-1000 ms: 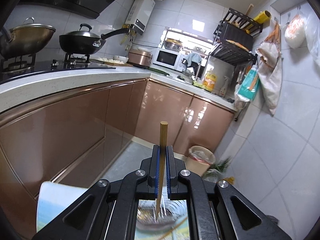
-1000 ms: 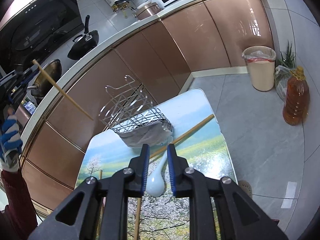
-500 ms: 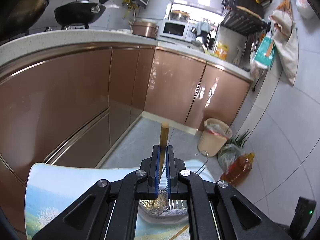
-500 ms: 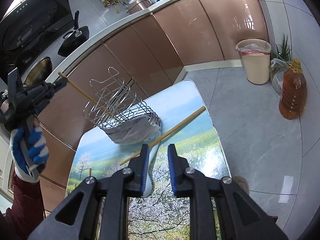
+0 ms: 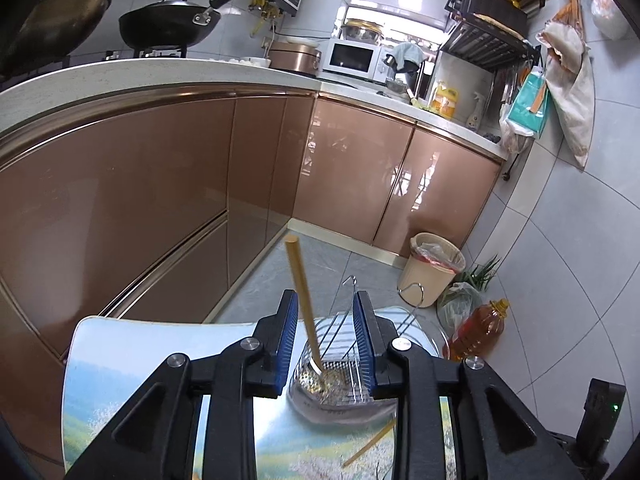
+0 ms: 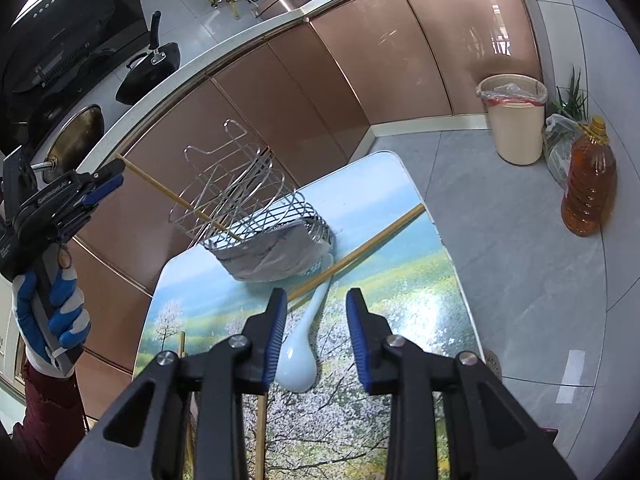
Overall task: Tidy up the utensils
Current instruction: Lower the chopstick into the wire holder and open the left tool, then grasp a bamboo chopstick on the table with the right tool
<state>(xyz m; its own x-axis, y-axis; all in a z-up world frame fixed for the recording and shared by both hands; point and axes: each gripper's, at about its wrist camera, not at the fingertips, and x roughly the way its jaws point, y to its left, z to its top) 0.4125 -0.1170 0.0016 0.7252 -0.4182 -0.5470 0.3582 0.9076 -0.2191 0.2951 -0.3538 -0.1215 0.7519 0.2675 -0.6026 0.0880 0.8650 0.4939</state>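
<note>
Chopstick stands tilted in the wire rack, its lower tip down among the rack's bars, its top leaning left, as seen from the left wrist. The left claw has just been opening: its blue pads stand apart on either side of the stick, neither one pressing on it, so the stick is released. The rack sits on the desk, whose top bears a landscape print. A second chopstick lies flat on the desk just in front of the rack.

From the right wrist, the left claw shows at the left edge, held by a gloved hand, with the chopstick slanting from its tips down into the rack. The right claw hovers over the desk with its jaws parted, having just been opening, gripping nothing. A pale spoon lies on the desk below and between the jaws. The second chopstick lies slantwise across the spoon's handle, beside the rack. Another chopstick lies near the desk's close edge.
</note>
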